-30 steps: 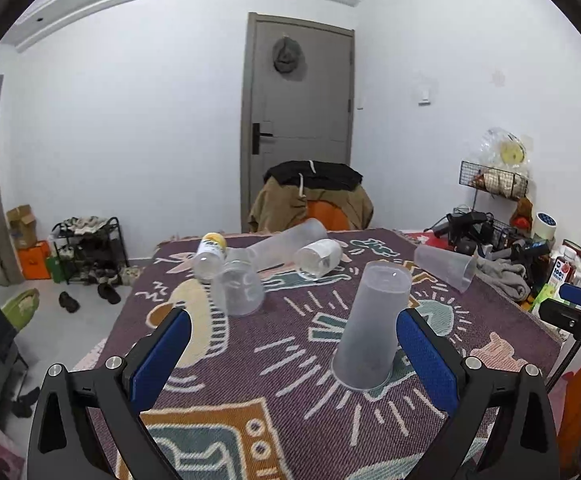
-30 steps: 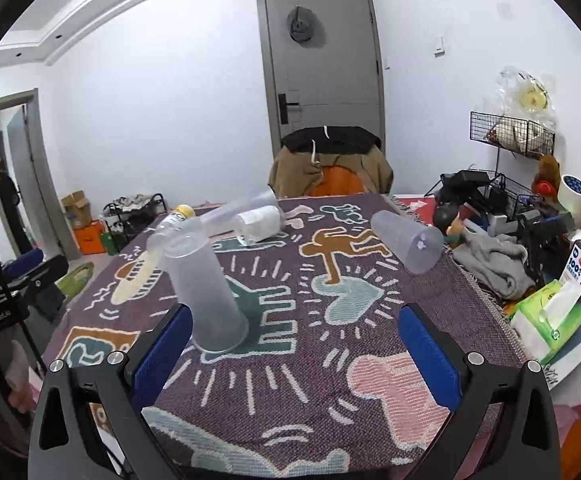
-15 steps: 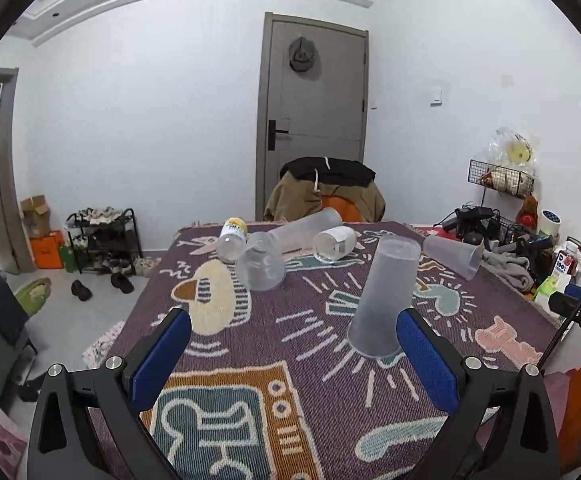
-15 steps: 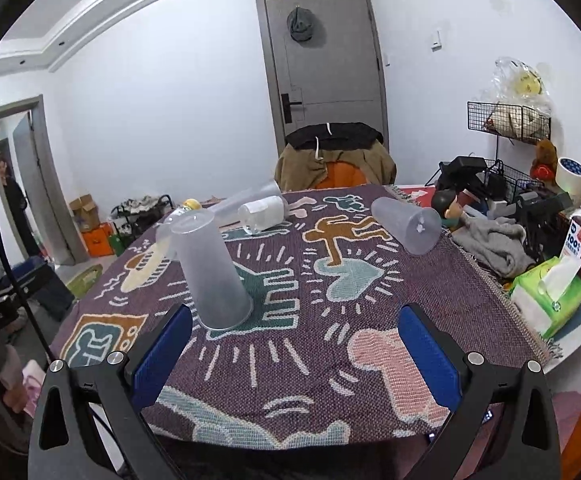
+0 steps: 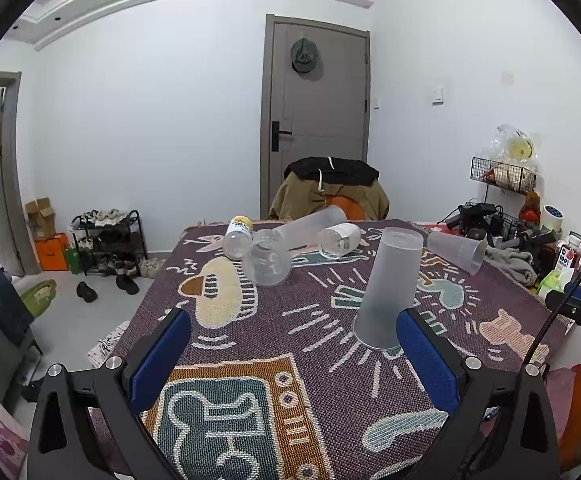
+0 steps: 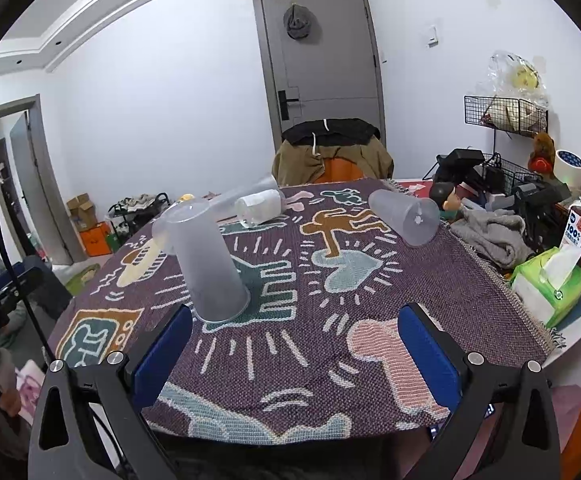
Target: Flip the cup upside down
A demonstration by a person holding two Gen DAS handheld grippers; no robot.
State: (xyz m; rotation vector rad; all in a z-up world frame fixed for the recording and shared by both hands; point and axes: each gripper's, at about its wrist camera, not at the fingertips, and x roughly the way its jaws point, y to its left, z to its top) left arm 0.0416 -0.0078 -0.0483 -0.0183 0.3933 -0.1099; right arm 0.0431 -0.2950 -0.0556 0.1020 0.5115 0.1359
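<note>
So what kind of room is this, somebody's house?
Probably a lived-in room at home: a shoe rack stands by the wall, coats hang over a chair near the door, and a patterned cloth covers the table.

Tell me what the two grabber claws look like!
The left gripper and right gripper look alike: black angular frames with cut-out slots, round silver bolts at the joints, and flat bright blue pads lining the fingers. A thin black cable shows at the left view's edge. No sleeves are visible.

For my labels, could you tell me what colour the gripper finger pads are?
Blue pads; the right wrist view shows them best.
</note>
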